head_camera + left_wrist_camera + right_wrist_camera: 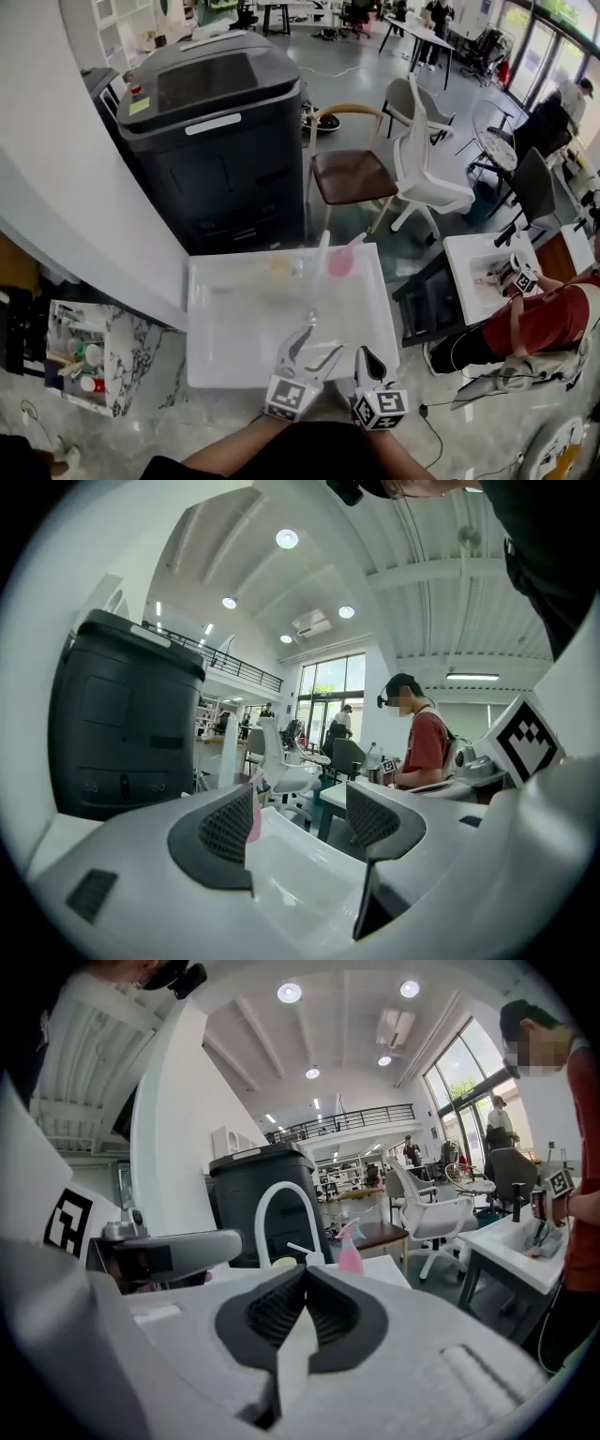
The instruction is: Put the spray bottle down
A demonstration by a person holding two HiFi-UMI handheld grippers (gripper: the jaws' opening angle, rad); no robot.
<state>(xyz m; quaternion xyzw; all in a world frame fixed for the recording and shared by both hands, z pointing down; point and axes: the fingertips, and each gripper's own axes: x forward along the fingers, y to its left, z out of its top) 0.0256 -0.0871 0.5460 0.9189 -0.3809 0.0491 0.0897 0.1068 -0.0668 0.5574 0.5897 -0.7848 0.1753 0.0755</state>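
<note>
A pink spray bottle [342, 259] stands upright at the far edge of the white table [234, 328], apart from both grippers. The right gripper view shows the pink spray bottle [350, 1253] beyond the shut jaws, next to a white arched tap [284, 1206]. In the left gripper view only a sliver of the pink spray bottle [255, 819] shows behind the left jaw. My left gripper [320, 343] hovers over the table's near edge, open and empty. My right gripper [365, 357] sits beside it, shut on nothing. Neither holds the bottle.
A large black machine [216, 131] stands behind the table. A brown chair [352, 174] and a white office chair [427, 178] are beyond the far right corner. A person in red [534, 321] sits at a white desk [473, 274]. A small shelf cart [80, 361] is at left.
</note>
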